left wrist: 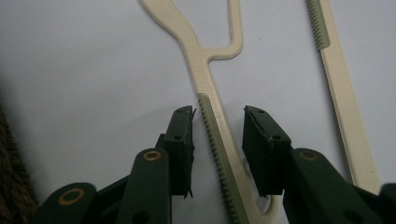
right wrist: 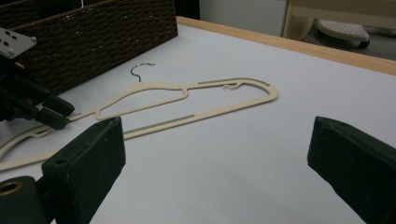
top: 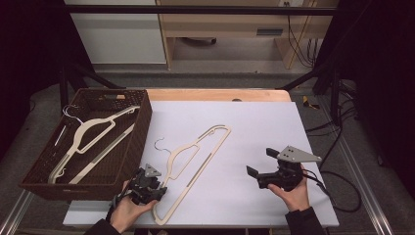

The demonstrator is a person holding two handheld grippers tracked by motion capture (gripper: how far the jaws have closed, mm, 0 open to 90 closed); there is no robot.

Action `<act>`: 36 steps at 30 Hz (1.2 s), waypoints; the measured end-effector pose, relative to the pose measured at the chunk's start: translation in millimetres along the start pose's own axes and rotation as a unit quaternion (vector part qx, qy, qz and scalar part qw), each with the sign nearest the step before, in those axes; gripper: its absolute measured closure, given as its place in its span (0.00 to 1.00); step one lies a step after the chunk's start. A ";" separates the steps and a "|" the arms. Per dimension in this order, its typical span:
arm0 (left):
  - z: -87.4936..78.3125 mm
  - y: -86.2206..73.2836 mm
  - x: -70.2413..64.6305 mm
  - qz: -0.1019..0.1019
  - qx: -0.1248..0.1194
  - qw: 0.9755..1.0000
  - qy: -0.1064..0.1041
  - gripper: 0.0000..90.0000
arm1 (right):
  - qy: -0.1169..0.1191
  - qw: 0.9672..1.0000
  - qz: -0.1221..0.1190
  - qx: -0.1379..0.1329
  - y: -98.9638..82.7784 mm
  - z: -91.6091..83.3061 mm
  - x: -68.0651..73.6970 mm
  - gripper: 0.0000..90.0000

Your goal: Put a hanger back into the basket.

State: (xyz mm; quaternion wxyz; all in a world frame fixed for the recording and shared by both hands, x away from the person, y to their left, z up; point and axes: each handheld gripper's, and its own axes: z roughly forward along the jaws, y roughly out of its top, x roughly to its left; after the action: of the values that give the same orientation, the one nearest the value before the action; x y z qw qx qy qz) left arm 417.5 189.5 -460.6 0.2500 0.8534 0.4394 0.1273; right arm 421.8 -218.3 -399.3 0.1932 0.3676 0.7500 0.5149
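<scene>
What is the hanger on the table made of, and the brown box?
The hanger looks like smooth cream plastic, with ribbed grey strips that may be rubber and a thin metal hook. The brown box looks like woven wicker or rattan, judging by its braided walls.

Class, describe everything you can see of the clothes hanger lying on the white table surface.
The hanger is a slim cream piece, plastic by its look, with a thin metal hook and grey ribbed non-slip strips on its shoulder and bar. It lies flat on the white table surface, beside the wicker basket. The left gripper straddles one ribbed shoulder arm near its end; the jaws stand on either side, pads not pressing.
</scene>
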 end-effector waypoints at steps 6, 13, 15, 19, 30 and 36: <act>0.3 3.0 -5.9 -0.004 0.010 1.000 0.015 0.81 | 0.003 1.000 0.001 0.001 1.0 3.1 2.0 0.05; -0.5 3.8 -4.2 -0.012 0.012 1.000 0.011 0.85 | 0.009 1.000 0.001 0.006 1.8 9.2 5.0 0.05; -0.5 3.6 -2.8 -0.017 0.010 1.000 0.006 0.85 | 0.012 1.000 0.002 0.008 2.6 12.4 6.8 0.05; -1.3 3.7 0.9 -0.018 0.010 1.000 0.005 0.86 | 0.019 1.000 -0.003 0.011 5.6 18.9 11.4 0.05; -3.7 2.6 9.0 -0.024 -0.004 1.000 0.000 0.87 | 0.039 0.999 -0.009 0.007 17.2 37.2 23.5 0.06; -2.7 -3.3 10.2 -0.030 -0.007 1.000 -0.008 0.86 | 0.038 0.999 -0.010 0.006 17.6 37.1 24.5 0.06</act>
State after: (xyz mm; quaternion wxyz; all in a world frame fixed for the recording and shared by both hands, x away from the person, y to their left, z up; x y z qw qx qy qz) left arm 420.0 200.3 -460.1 0.2633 0.8391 0.4616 0.1166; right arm 436.8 -173.0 -395.7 0.1673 0.3418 0.7636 0.5216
